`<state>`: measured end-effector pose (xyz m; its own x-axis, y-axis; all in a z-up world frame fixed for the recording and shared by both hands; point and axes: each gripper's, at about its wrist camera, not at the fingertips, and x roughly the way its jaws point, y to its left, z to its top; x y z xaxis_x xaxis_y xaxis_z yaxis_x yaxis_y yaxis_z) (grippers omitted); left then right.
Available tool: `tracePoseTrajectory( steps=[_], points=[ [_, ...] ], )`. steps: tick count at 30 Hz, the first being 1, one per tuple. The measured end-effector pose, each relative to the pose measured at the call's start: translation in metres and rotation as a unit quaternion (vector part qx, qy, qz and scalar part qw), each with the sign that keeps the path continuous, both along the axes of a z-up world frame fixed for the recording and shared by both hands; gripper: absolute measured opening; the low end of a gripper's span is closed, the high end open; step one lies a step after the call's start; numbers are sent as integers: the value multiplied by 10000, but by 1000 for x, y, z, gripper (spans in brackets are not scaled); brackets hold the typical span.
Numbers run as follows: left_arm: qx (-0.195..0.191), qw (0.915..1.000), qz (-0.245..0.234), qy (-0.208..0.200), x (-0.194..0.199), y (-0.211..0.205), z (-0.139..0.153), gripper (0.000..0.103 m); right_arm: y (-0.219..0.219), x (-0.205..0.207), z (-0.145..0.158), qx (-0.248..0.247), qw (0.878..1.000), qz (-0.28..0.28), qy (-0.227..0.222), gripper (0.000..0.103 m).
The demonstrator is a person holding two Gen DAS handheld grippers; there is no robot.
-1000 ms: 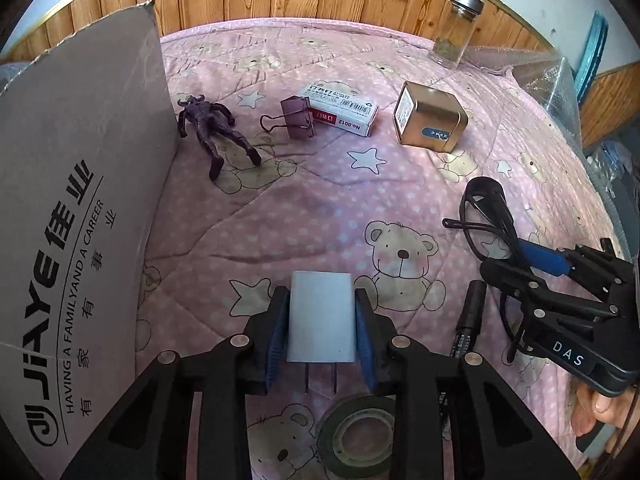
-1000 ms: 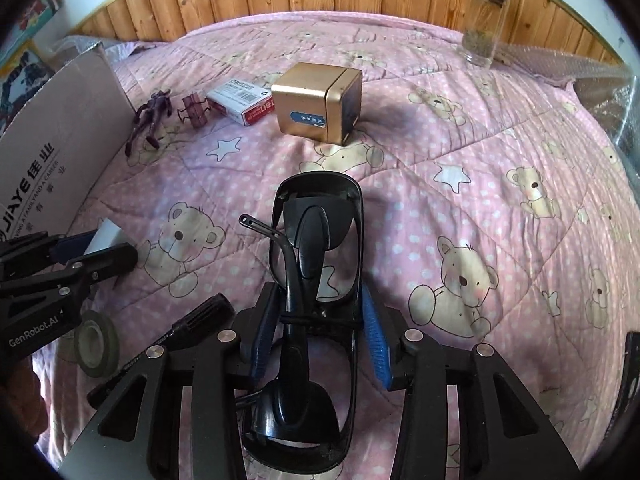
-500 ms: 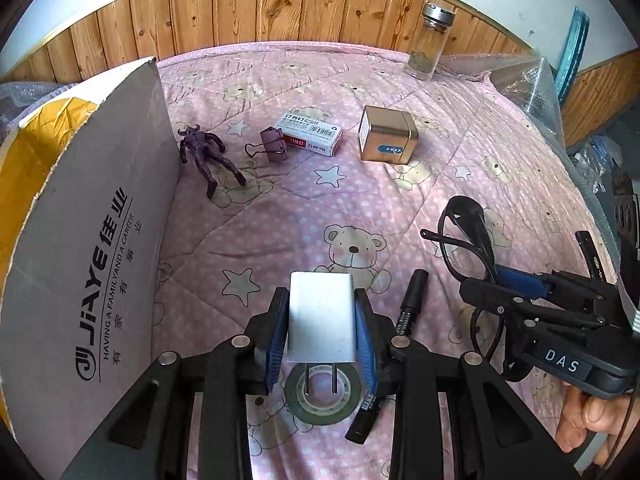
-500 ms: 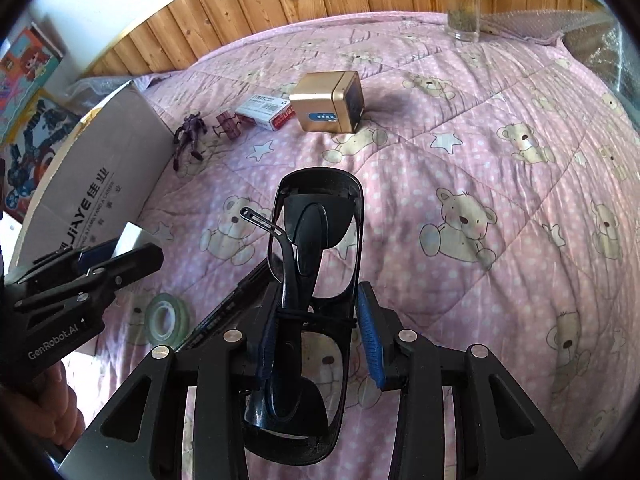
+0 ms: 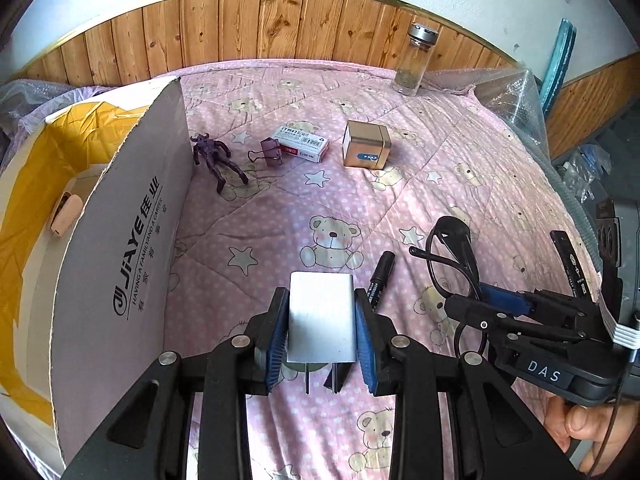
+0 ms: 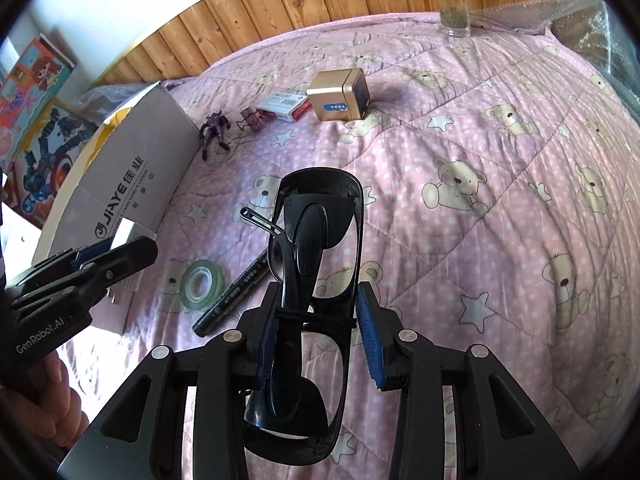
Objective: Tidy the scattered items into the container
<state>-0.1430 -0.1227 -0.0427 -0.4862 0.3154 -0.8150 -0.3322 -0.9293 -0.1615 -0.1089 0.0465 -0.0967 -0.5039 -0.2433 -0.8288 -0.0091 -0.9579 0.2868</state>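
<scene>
My left gripper (image 5: pixel 322 320) is shut on a white plug adapter (image 5: pixel 322 328), its two prongs pointing back, held above the pink bedspread beside the cardboard box (image 5: pixel 120 240). The box stands open at the left with a yellow lining. My right gripper (image 6: pixel 316 320) is shut on black folded glasses (image 6: pixel 316 240), also held above the bed. In the right wrist view, the left gripper (image 6: pixel 120 252) with the adapter (image 6: pixel 128 236) sits near the box (image 6: pixel 132 168). A purple figure (image 5: pixel 216 156), binder clip (image 5: pixel 272 152), red-white carton (image 5: pixel 302 144), gold tin (image 5: pixel 366 150), black marker (image 5: pixel 380 276) and tape roll (image 6: pixel 200 282) lie on the bed.
A glass jar (image 5: pixel 416 60) stands at the far edge by the wooden wall panelling. Bubble wrap (image 5: pixel 504 96) lies at the back right. A pinkish item (image 5: pixel 66 214) rests inside the box. A hand (image 5: pixel 580 424) holds the right gripper's handle.
Both grippers have risen and pulled back from the bed with their loads. The box's open inside has come into the left wrist view.
</scene>
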Motion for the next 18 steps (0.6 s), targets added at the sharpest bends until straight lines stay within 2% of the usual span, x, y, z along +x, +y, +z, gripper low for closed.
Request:
tracePoseTrajectory(
  steps=[18],
  points=[
    [212,9993,10,294,43,-13,26,32,-30,41,23,58,9994,265,220,39]
  ],
)
